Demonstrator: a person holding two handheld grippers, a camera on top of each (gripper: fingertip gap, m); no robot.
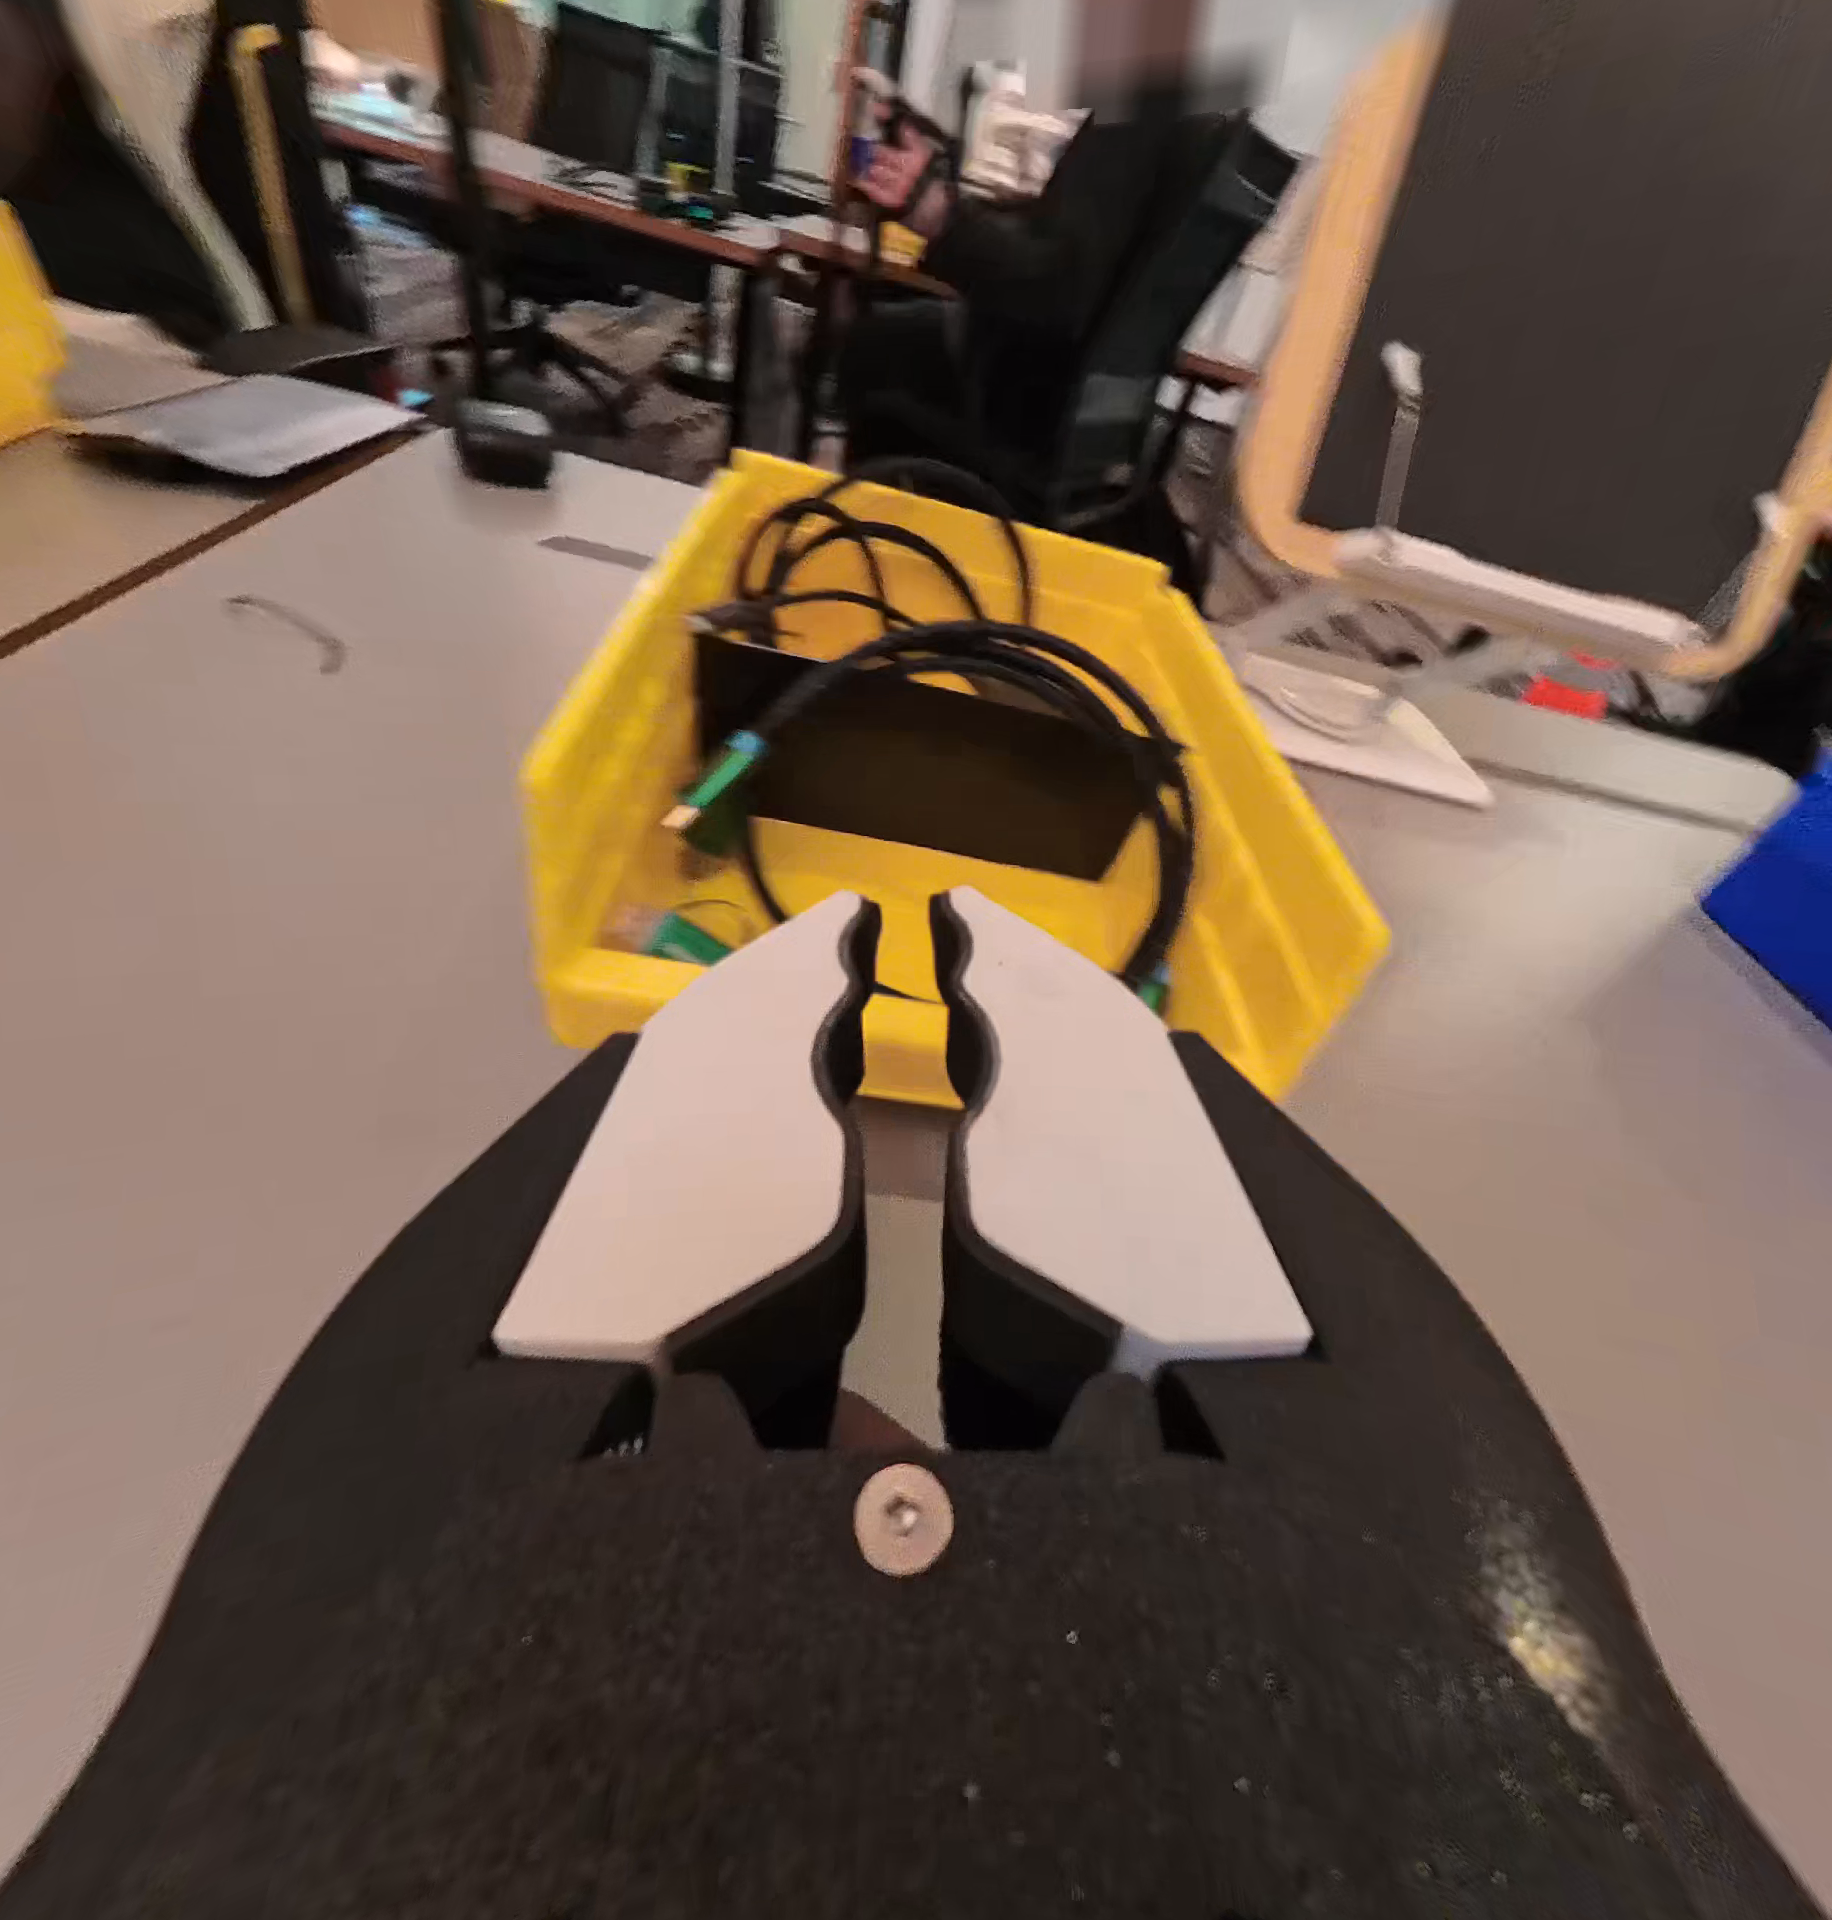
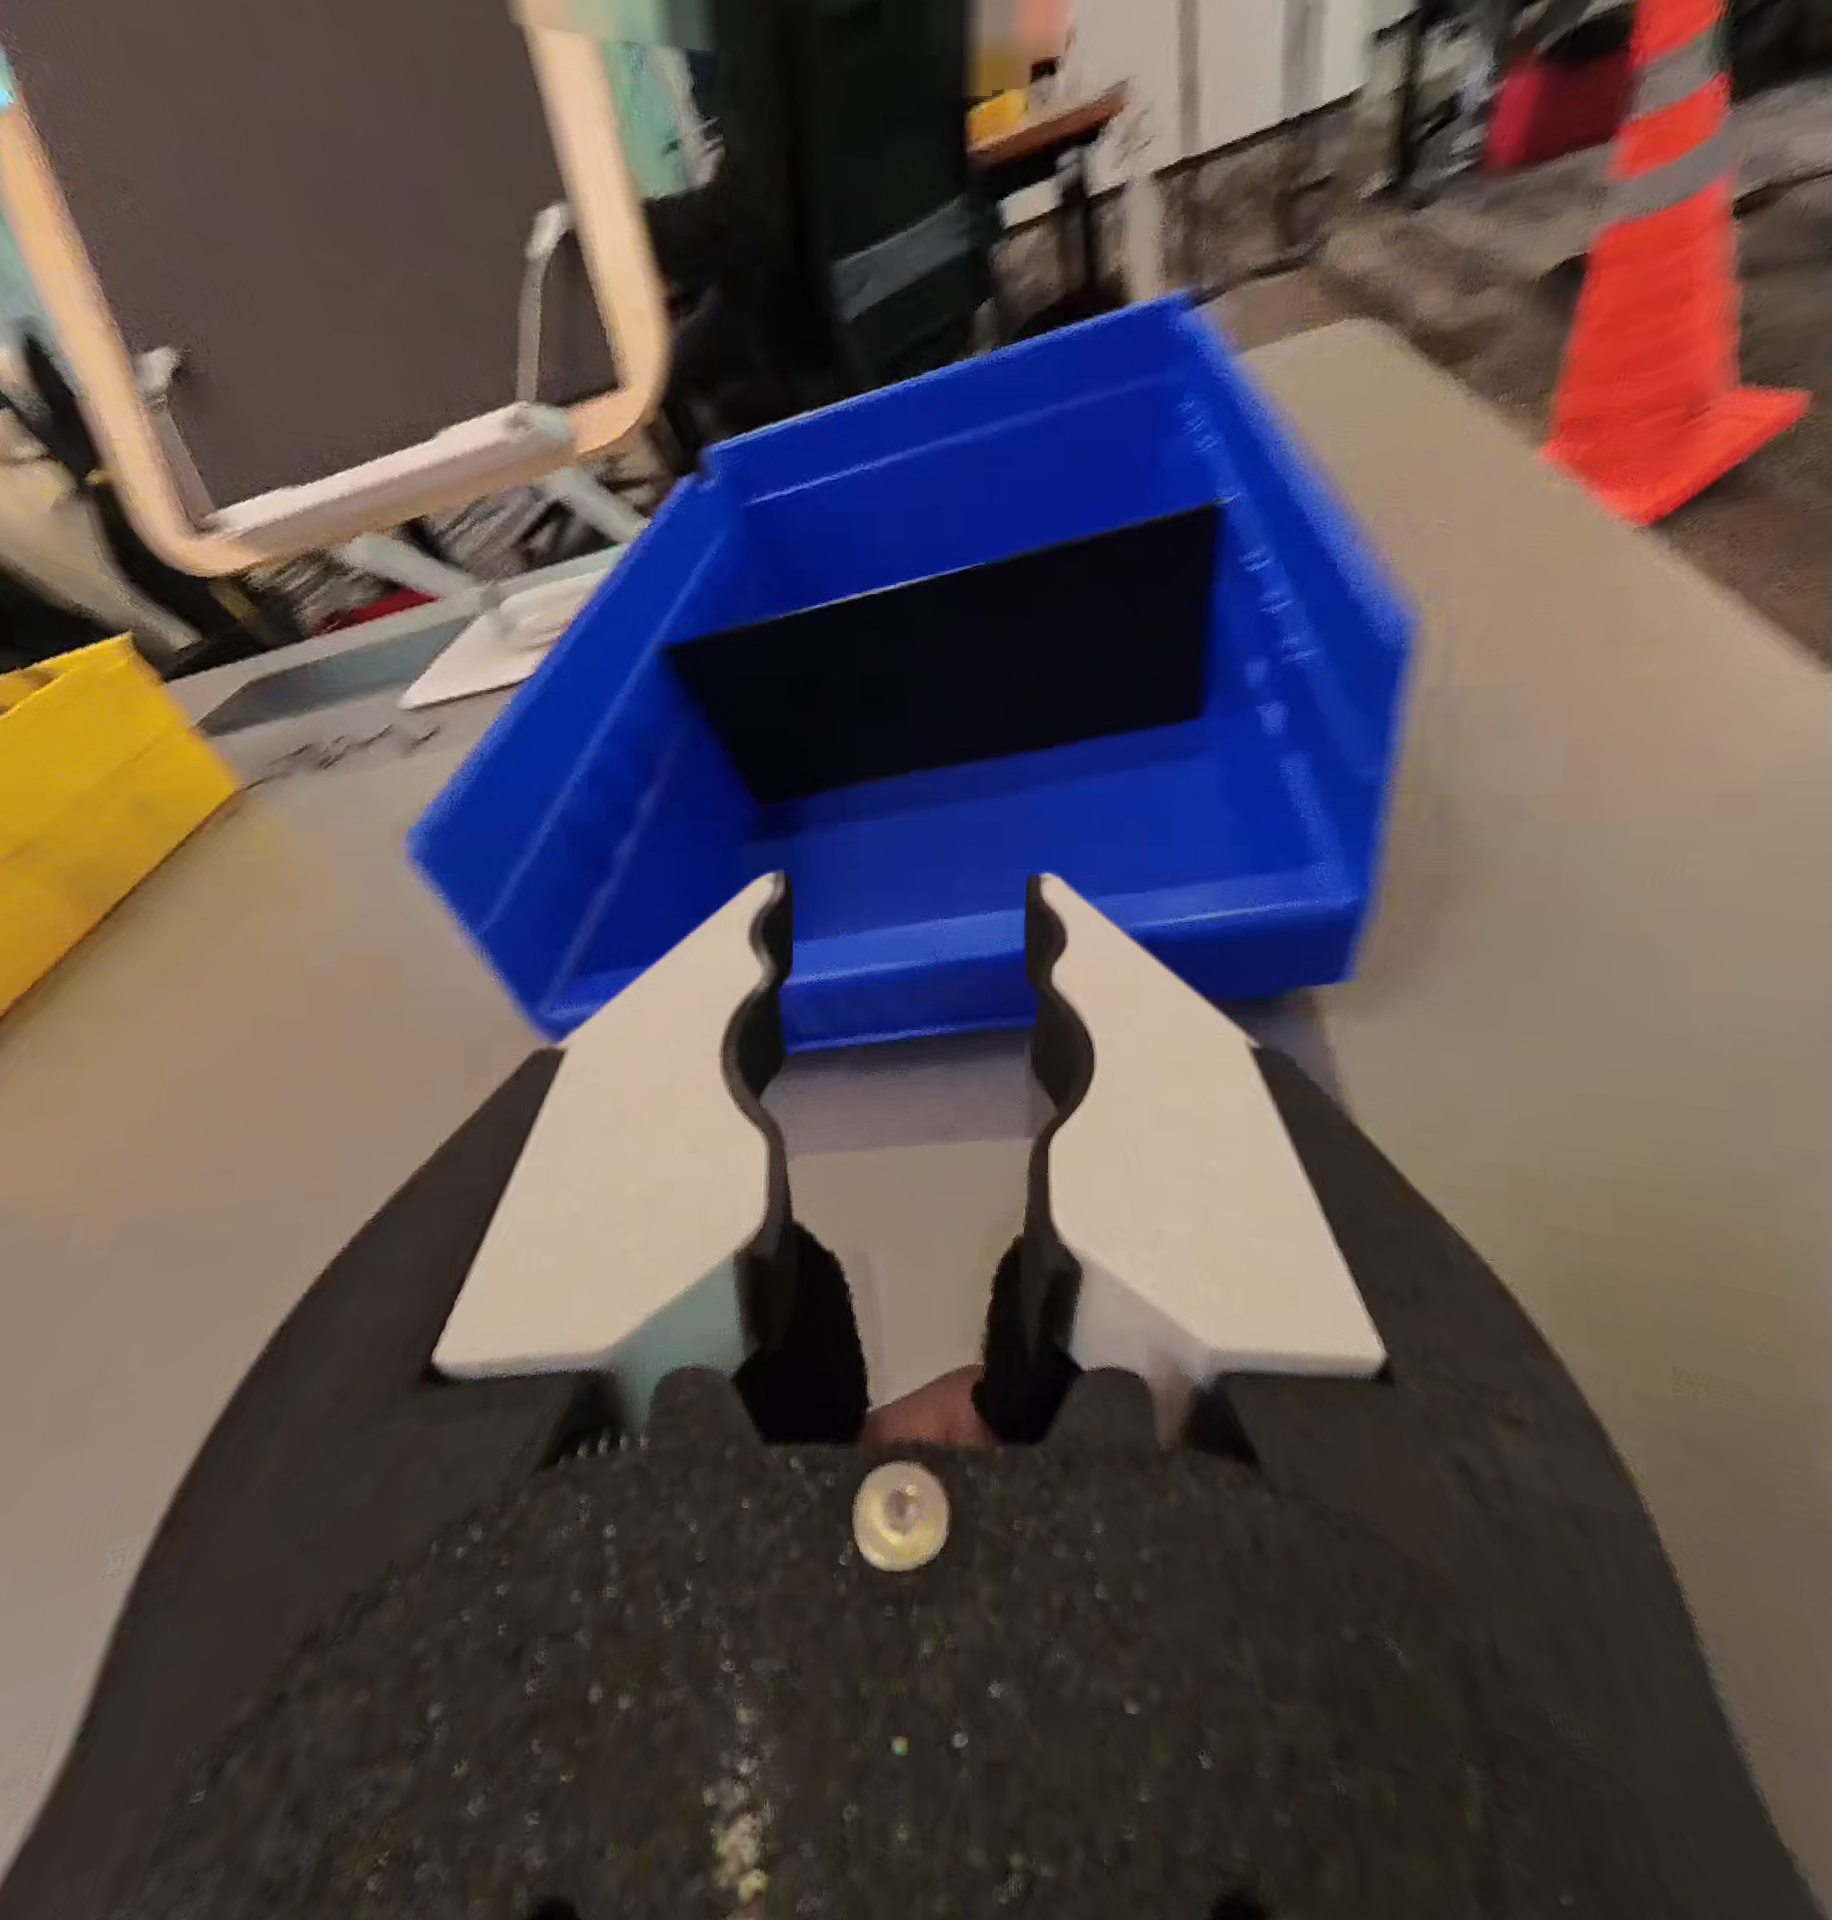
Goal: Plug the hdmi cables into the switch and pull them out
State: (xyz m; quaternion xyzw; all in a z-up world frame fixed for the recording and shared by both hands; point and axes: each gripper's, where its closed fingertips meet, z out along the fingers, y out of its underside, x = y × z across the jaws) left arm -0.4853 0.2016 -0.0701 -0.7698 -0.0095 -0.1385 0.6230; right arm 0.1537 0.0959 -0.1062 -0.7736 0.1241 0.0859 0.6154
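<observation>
A yellow bin [image 1: 1296, 914] stands on the grey table just beyond my left gripper [image 1: 905, 904]. It holds coiled black HDMI cables [image 1: 995, 644]. One green plug [image 1: 714, 795] sticks up at the left, and another [image 1: 1153, 987] rests at the front right wall. A black panel [image 1: 933, 769] stands across the bin. I cannot make out a switch. The left gripper is empty, with only a narrow gap between its jaws. My right gripper [image 2: 907, 894] is open and empty at the front wall of a blue bin [image 2: 995, 966].
The blue bin holds only a black divider [image 2: 953, 665] and also shows at the right edge of the left wrist view [image 1: 1805, 904]. The yellow bin shows at the left of the right wrist view [image 2: 50, 800]. An orange cone [image 2: 1670, 291] stands on the floor past the table's right edge. The gap from one gripper's tips to the other's is roughly 65 cm. It is some 20 cm from my left tips to the black panel [image 1: 933, 769].
</observation>
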